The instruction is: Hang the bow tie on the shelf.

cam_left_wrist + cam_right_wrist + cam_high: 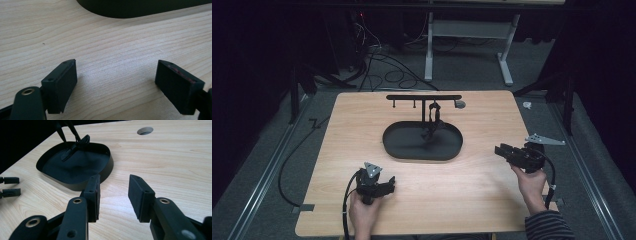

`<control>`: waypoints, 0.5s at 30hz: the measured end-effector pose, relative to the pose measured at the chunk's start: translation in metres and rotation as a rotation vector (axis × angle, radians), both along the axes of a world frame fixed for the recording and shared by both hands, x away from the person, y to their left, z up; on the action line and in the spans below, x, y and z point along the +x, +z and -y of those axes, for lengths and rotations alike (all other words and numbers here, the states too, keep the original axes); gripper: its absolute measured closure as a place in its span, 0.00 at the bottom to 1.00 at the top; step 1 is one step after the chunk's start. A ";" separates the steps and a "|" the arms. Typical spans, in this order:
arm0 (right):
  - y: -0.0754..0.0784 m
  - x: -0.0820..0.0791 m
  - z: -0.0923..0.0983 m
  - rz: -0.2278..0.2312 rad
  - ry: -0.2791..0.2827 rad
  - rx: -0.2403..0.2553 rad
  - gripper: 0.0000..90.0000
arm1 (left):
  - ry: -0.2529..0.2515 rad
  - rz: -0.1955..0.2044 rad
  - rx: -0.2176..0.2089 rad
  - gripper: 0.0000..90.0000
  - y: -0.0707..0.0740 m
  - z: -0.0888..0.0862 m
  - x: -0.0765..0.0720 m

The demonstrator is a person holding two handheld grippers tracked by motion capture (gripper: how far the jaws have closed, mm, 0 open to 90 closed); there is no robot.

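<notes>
Near the table's front edge on the left, the left gripper (pixel 388 184) is held low over the bare wood of the table (pixel 472 190) in the person's left hand (pixel 362 210), its cable trailing off the near edge. Its own view shows the two black jaws spread wide with nothing but wood grain between them, so it is released and holds nothing. Just beyond it, toward the middle of the table, lies the black oval tray (pixel 398 147), whose curved rim crosses the top of the left gripper view (pixel 120 13). A thin black stand (pixel 424 97) with a long crossbar rises at the tray's far side, and a dark strap-like piece (pixel 432 122) hangs from it down into the tray. To the right, well apart from the tray, the right gripper (pixel 499 150) is held by the right hand (pixel 530 181) near the table's right edge and points toward the tray. Its jaws stand partly apart with only table between them, gripping nothing.
</notes>
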State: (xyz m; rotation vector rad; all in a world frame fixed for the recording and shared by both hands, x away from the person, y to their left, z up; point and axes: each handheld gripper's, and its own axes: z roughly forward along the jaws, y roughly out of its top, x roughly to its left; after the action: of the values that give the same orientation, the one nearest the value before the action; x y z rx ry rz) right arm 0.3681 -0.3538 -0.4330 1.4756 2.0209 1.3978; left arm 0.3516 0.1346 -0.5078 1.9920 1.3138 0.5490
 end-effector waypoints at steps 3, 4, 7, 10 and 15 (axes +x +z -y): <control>-0.003 0.000 -0.001 -0.007 0.005 -0.005 0.71 | 0.000 0.000 0.000 0.20 0.000 0.000 0.000; -0.004 -0.001 -0.002 -0.010 0.005 -0.004 0.71 | 0.000 0.000 0.000 0.20 0.000 0.000 0.000; -0.006 0.000 -0.003 -0.013 0.009 -0.007 0.70 | 0.001 0.001 0.000 0.20 0.000 0.000 0.000; -0.007 0.000 -0.004 -0.018 0.013 -0.010 0.70 | 0.002 0.001 0.000 0.20 0.000 0.000 0.000; -0.012 0.000 -0.006 -0.032 0.020 -0.016 0.70 | 0.002 0.001 0.000 0.20 0.000 0.000 0.000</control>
State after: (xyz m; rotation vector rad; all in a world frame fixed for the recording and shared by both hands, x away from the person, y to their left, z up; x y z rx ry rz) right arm 0.3677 -0.3478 -0.4450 1.4846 2.0668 1.3707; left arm 0.3517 0.1345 -0.5079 1.9900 1.3151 0.5510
